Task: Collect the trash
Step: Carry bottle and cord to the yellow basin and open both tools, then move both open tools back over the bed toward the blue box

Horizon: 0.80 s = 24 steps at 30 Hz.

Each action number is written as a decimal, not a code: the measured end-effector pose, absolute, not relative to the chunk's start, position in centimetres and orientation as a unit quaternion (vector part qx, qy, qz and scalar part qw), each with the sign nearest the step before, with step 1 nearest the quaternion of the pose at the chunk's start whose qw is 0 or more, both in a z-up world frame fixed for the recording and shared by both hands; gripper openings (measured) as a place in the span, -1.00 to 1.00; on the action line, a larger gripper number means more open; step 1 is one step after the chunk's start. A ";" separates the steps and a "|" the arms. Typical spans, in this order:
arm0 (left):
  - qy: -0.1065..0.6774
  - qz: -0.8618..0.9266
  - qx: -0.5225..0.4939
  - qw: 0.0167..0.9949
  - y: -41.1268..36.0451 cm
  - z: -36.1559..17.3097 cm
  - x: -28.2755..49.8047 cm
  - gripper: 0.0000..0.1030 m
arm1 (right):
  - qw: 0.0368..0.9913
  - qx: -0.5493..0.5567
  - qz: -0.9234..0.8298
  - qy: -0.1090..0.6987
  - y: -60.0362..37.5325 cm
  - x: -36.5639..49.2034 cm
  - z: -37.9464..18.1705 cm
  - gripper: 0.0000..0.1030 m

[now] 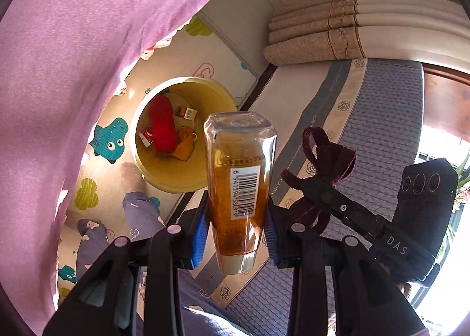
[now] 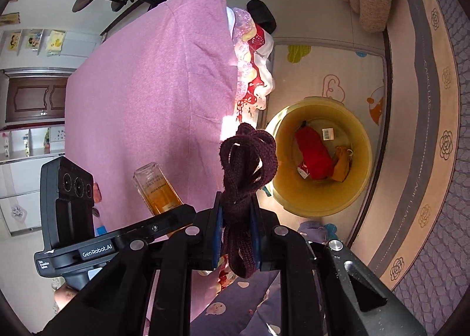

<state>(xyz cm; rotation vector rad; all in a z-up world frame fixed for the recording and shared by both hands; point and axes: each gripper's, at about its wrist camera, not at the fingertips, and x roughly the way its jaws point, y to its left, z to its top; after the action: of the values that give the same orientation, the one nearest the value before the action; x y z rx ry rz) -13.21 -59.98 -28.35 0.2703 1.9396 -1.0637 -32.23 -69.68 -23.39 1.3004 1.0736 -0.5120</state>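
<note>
My left gripper (image 1: 238,236) is shut on a clear bottle of amber liquid (image 1: 239,177), held bottom-forward with its barcode label showing. The same bottle (image 2: 157,187) appears left of my right gripper (image 2: 236,236), which is shut on a bundle of dark maroon knitted cord (image 2: 243,165). That cord (image 1: 326,157) and the right gripper's body also show at the right in the left wrist view. A yellow bin (image 1: 176,177) (image 2: 346,204) stands on the floor beyond and below both grippers, holding a red pouch (image 1: 162,124) (image 2: 312,152), an orange pouch and small wrappers.
A bed under a pink sheet (image 1: 64,72) (image 2: 147,101) fills the left side. The bin stands on a cartoon play mat (image 1: 108,136) (image 2: 329,72). A grey patterned mattress (image 1: 382,118) (image 2: 440,160) lies to the right. The person's patterned trouser legs (image 1: 138,212) show below.
</note>
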 end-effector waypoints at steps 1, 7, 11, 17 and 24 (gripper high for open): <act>0.782 -0.429 0.114 0.437 -60.3 -28.6 -13.7 -0.35 | 0.633 0.573 -0.226 0.468 -70.0 -32.8 -23.7 -0.68; 0.790 -0.423 0.137 0.423 -61.5 -30.1 -15.7 -0.35 | 0.621 0.592 -0.235 0.458 -70.3 -34.8 -24.7 -0.68; 0.796 -0.416 0.160 0.410 -62.0 -30.9 -16.5 -0.17 | 0.612 0.586 -0.258 0.465 -70.5 -35.8 -25.1 -0.42; 0.779 -0.413 0.202 0.426 -61.9 -30.8 -16.9 0.29 | 0.600 0.596 -0.280 0.454 -71.0 -37.9 -25.5 -0.14; 0.767 -0.416 0.207 0.443 -61.0 -29.6 -16.5 0.34 | 0.604 0.594 -0.271 0.457 -70.8 -37.1 -24.8 -0.14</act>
<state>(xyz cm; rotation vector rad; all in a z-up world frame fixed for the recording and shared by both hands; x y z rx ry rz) -16.47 -60.96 -29.61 0.5140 1.9028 -1.0319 -37.11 -70.77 -24.79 1.3754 1.0575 -0.6282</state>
